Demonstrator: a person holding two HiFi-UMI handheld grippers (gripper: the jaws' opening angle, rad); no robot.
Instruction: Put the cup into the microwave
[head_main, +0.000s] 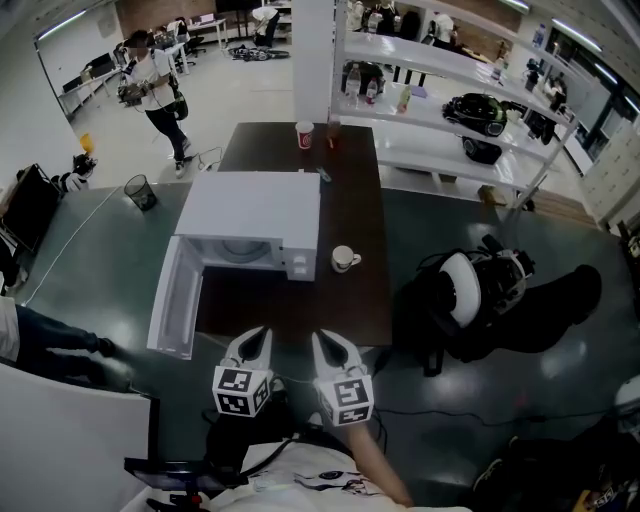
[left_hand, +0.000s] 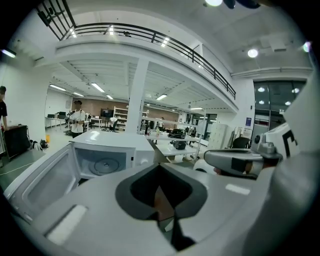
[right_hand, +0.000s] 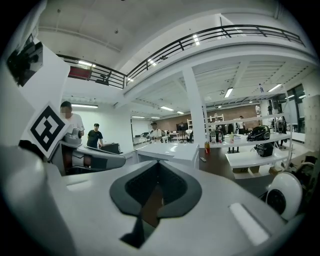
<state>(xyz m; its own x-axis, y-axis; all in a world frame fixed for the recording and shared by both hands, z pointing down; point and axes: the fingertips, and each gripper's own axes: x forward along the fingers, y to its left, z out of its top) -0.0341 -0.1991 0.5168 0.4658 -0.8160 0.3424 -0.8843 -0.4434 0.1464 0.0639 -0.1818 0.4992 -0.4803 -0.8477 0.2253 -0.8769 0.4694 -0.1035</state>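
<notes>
The white microwave (head_main: 255, 215) stands on the dark brown table (head_main: 350, 200), its door (head_main: 175, 300) swung wide open to the left and its cavity with the turntable (left_hand: 102, 165) showing. A white cup (head_main: 343, 259) with a handle sits on the table just right of the microwave. Both grippers hover side by side at the table's near edge, tips pointing at the microwave. My left gripper (head_main: 262, 333) is shut and holds nothing. My right gripper (head_main: 322, 337) is also shut and holds nothing, and it is well short of the cup.
A red cup (head_main: 305, 135) and small items stand at the table's far end. White shelving (head_main: 440, 110) runs along the right. A black-and-white bag (head_main: 470, 290) lies on the floor right of the table. A black bin (head_main: 140, 191) stands at the left, a person (head_main: 155, 90) beyond it.
</notes>
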